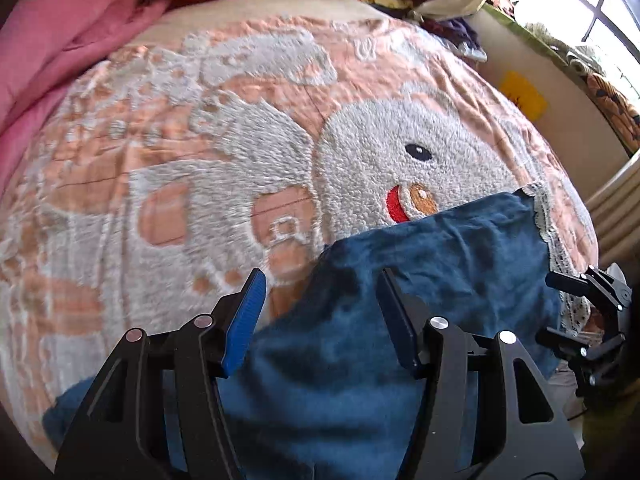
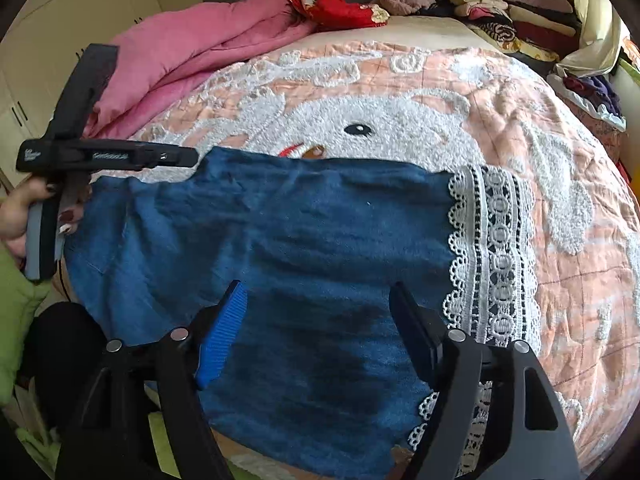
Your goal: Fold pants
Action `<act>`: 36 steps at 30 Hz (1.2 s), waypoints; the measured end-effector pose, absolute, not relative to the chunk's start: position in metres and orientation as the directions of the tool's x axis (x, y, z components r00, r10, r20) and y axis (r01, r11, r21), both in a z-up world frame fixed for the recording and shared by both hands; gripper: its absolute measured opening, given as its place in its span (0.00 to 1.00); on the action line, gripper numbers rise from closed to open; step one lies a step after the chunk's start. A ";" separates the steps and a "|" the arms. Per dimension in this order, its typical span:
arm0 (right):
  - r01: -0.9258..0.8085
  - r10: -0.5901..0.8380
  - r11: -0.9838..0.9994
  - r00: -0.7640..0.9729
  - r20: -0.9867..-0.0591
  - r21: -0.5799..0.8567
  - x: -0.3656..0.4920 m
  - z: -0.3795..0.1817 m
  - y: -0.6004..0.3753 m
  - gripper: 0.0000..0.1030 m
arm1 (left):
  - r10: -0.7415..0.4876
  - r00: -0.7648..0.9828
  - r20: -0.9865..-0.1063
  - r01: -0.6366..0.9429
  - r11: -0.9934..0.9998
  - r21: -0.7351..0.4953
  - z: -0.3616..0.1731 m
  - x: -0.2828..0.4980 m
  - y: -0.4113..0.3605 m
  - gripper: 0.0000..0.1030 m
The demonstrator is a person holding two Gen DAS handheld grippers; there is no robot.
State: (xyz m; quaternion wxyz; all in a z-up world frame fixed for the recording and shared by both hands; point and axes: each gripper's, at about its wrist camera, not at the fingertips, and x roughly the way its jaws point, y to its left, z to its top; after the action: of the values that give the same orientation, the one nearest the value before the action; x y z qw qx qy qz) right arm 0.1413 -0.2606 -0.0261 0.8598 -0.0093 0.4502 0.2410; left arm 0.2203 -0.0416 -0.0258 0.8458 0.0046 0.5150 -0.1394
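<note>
Pants (image 2: 288,240) of blue denim are spread flat across the near edge of the bed (image 2: 560,128), over a peach bedspread (image 1: 240,92) with a fluffy white animal figure. White lace trim (image 2: 496,248) is seen along the hem toward the right side of the bed, while the other end of the garment reaches the near left corner.

The right gripper (image 2: 318,320) is held above the middle of the denim with its jaws released; the cloth is seen below the gap, and nothing is pinched between the pads. The lace trim lies just beside its right finger.

The left gripper (image 1: 320,312) is likewise released, its jaws parted over the far edge of the denim, where the cloth meets the bedspread. No cloth is gripped. In the right wrist view it is seen at the left end of the garment, carried by a hand (image 2: 28,212) with painted nails.

A pink quilt (image 2: 192,52) is bunched along the far left edge of the bed, and folded clothes (image 2: 512,12) are stacked at the far right corner.
</note>
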 end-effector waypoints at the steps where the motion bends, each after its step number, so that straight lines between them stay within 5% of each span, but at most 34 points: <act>1: -0.418 0.403 0.886 0.477 -0.781 0.202 0.143 -0.028 -0.261 0.70 | -0.223 0.423 -0.878 0.241 0.962 -0.128 -0.029 0.224 -0.043 0.48; 4: -0.405 0.405 0.888 0.462 -0.789 0.218 0.145 -0.036 -0.264 0.71 | -0.220 0.400 -0.890 0.233 0.963 -0.134 -0.040 0.236 -0.047 0.48; 5: -0.401 0.405 0.889 0.458 -0.791 0.223 0.145 -0.038 -0.265 0.73 | -0.229 0.389 -0.892 0.232 0.962 -0.146 -0.043 0.238 -0.049 0.37; 6: -0.396 0.408 0.889 0.452 -0.794 0.231 0.145 -0.041 -0.265 0.74 | -0.255 0.372 -0.893 0.242 0.955 -0.172 -0.046 0.238 -0.051 0.06; 14: -0.391 0.411 0.889 0.452 -0.792 0.238 0.147 -0.048 -0.265 0.76 | -0.266 0.491 -0.830 0.259 0.954 -0.152 -0.021 0.235 -0.052 0.02; 18: -0.420 0.422 0.875 0.424 -0.802 0.238 0.153 -0.039 -0.269 0.77 | -0.230 0.444 -0.866 0.265 0.957 -0.118 -0.050 0.238 -0.058 0.02; 23: -0.307 0.410 0.911 0.591 -0.694 0.276 0.180 0.006 -0.323 0.77 | -0.261 0.449 -0.855 0.255 0.954 -0.158 -0.048 0.237 -0.052 0.02; 28: -0.220 0.325 0.945 0.575 -0.751 0.241 0.229 -0.010 -0.354 0.76 | -0.253 0.456 -0.854 0.259 0.955 -0.144 -0.047 0.233 -0.054 0.02; 30: -0.233 0.362 0.932 0.526 -0.770 0.278 0.243 -0.026 -0.355 0.65 | -0.254 0.457 -0.853 0.256 0.955 -0.148 -0.048 0.233 -0.054 0.02; 32: -0.255 0.431 0.902 0.454 -0.780 0.349 0.250 -0.045 -0.350 0.40 | -0.252 0.458 -0.852 0.256 0.956 -0.145 -0.047 0.233 -0.054 0.02; 35: -0.293 0.471 0.881 0.451 -0.758 0.372 0.245 -0.050 -0.345 0.18 | -0.242 0.465 -0.851 0.262 0.957 -0.129 -0.046 0.230 -0.056 0.01; 36: -0.303 0.484 0.874 0.463 -0.743 0.380 0.241 -0.044 -0.347 0.18 | -0.239 0.476 -0.846 0.260 0.958 -0.124 -0.042 0.228 -0.056 0.01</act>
State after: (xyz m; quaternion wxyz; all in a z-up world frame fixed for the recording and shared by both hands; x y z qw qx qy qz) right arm 0.2407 -0.3469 -0.0442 0.8497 0.0976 0.4636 0.2314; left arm 0.2282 -0.0560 -0.0423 0.8591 0.0107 0.4907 -0.1452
